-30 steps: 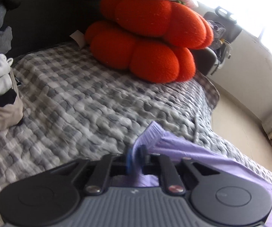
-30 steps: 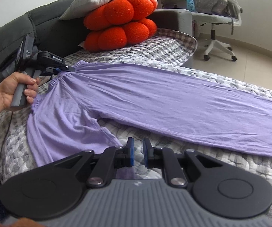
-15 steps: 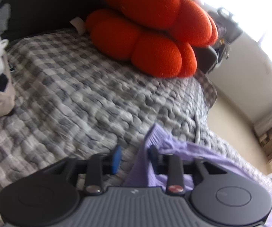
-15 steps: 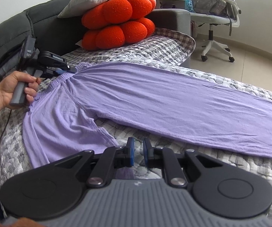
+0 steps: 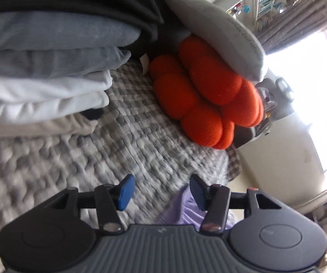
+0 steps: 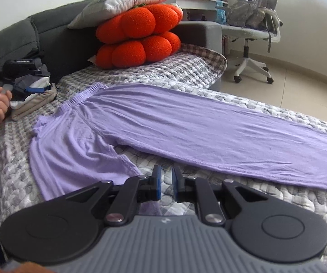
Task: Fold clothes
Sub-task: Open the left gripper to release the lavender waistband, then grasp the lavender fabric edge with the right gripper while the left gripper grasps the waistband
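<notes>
While the lilac jersey trousers [image 6: 186,122] lie flat:
Fabric: light, limp; you pinch the waistband [image 6: 83,95].
Left gripper [image 5: 161,192]: wide, empty.
Right gripper [image 6: 165,182]: narrow, empty.

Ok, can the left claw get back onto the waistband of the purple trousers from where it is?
Probably yes. The left claw is open and empty, beside the folded pile, and the waistband of the purple trousers lies uncovered on the quilt with nothing between them.

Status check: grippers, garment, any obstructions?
Left gripper open, empty. Right gripper narrowly open, empty, low over quilt. Lilac knit trousers flat on grey checked quilt, unfolded. Folded clothes stack beside waistband.
</notes>
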Available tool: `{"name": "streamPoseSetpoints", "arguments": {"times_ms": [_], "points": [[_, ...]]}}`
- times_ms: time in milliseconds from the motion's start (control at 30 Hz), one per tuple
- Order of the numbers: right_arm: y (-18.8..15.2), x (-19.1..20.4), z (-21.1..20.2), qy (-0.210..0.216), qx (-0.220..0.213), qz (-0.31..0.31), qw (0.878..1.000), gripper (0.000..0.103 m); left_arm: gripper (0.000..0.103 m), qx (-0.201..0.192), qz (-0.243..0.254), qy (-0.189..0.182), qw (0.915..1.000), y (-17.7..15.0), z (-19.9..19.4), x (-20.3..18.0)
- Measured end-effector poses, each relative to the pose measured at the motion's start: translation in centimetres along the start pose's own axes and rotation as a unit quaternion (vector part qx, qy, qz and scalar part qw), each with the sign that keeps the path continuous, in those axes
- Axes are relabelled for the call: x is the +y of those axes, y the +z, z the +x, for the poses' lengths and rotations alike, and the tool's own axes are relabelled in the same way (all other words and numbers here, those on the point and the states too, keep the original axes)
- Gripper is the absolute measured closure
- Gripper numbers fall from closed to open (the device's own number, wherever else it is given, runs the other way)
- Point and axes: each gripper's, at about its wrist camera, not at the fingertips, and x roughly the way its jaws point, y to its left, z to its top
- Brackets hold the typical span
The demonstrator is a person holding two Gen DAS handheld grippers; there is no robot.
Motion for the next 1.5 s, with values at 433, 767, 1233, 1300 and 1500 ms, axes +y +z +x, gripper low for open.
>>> {"name": "streamPoseSetpoints", "arguments": {"times_ms": [433, 767, 1233, 1300, 1500], "points": [[-3.8, -0.8, -6.9, -0.102, -0.033, 0.042, 0.993, 0.088, 0.012, 0.014, 0.14, 0.018, 0.9899, -9.2, -6.2, -6.3], [-6.7, -1.9, -12.2, -0.183, -0.08, 0.106, 0.974, 0.087, 0.0, -0.001, 0.174, 0.014, 0.9846, -12.1, -7.1, -5.0], [-12.6, -10.5, -22.0, -0.338, -0.055, 0.318, 0.884, 0.085, 0.001, 0.049, 0.158, 0.109, 0.9803, -12.6, -7.0, -1.5], [-14.0, -12.1, -23.0, -0.298, -0.041, 0.382, 0.874, 0.085, 0.001, 0.058, 0.148, 0.11, 0.9811, -12.6, -6.9, -1.2], [-15.8, -12.4, -22.5, -0.252, -0.012, 0.409, 0.877, 0.085, 0.001, 0.055, 0.132, 0.121, 0.9823, -12.5, -6.9, -1.0]]}}
